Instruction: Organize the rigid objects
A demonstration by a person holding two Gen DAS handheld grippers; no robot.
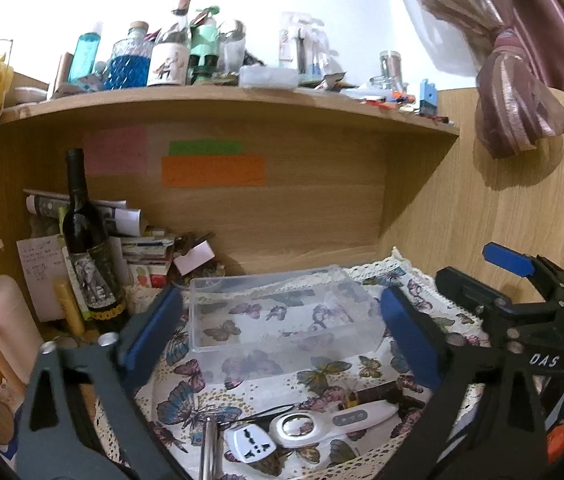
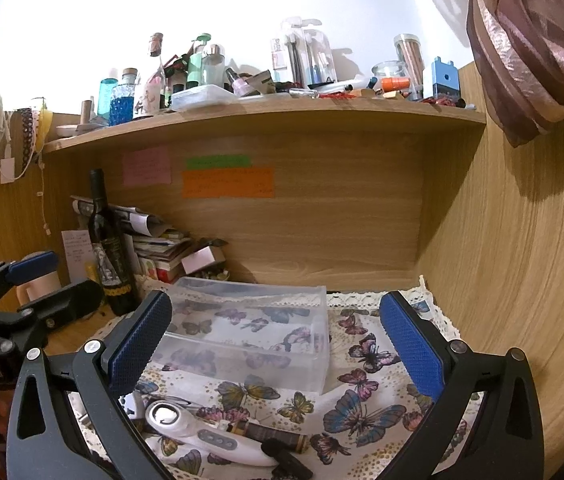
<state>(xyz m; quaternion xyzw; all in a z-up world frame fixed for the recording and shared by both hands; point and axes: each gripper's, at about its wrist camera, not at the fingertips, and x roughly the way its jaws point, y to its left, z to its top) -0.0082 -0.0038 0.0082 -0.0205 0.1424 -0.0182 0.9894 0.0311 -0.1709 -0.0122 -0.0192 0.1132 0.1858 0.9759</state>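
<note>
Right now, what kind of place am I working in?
Most likely a home desk nook, perhaps in a bedroom: a wooden shelf crowded with bottles and cosmetics, a tied-back curtain, and a butterfly-print cloth under a clear plastic box.

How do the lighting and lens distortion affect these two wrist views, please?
Left wrist view: the wall above the shelf is blown out white, the fisheye bows the shelf edge, and the left gripper looks slightly soft. Right wrist view: the same overexposed wall, the curtain casts a soft shadow on the side panel, and the clear plastic box stays sharp between the fingers of the right gripper.
</note>
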